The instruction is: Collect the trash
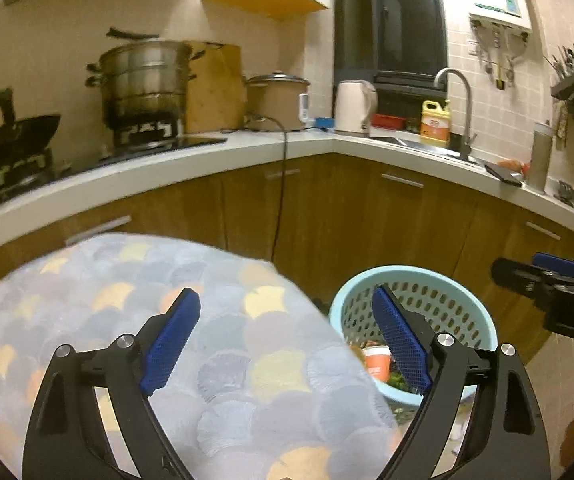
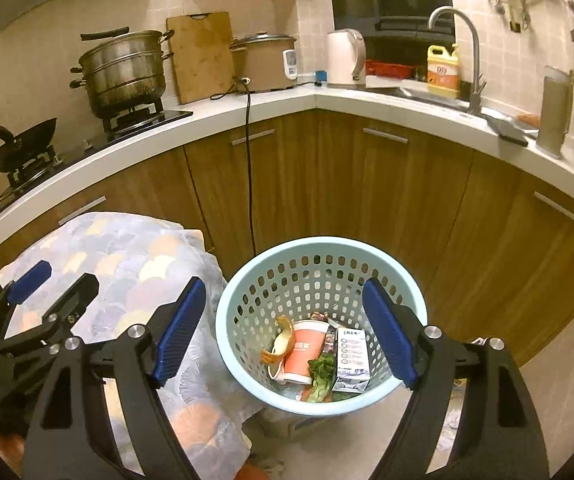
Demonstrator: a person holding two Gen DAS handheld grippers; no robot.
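Two grippers hang over a kitchen floor, both with blue-padded fingers spread wide and nothing between them. Seen from the right wrist, the right gripper point(image 2: 283, 332) sits above a pale blue perforated basket point(image 2: 247, 284) standing on the floor in front of the wooden corner cabinets point(image 2: 367, 184), just beside a low surface draped in a scallop-patterned cloth point(image 2: 135, 256). That view looks straight down into the basket and shows its load: an orange paper cup point(image 2: 301, 354) lying on its side, a curl of orange peel point(image 2: 283, 340) against it, green leafy scraps point(image 2: 321, 372), and a small white carton point(image 2: 353, 354) to the right. From the left wrist, the left gripper point(image 1: 287, 340) hovers mostly over the cloth point(image 1: 247, 320); its right finger overlaps the basket point(image 1: 467, 312), and only the cup point(image 1: 377, 364) and a bit of greenery show inside. Each camera catches the other gripper at its edge: the left gripper point(image 2: 35, 292) at far left above the cloth, the right gripper point(image 1: 547, 280) at far right. Behind, both views show the white desk point(image 2: 327, 100) with a steamer pot point(image 2: 123, 68), a wok point(image 2: 23, 144), a kettle point(image 2: 345, 58) and a yellow bottle point(image 2: 443, 72) by the sink faucet point(image 2: 459, 40).
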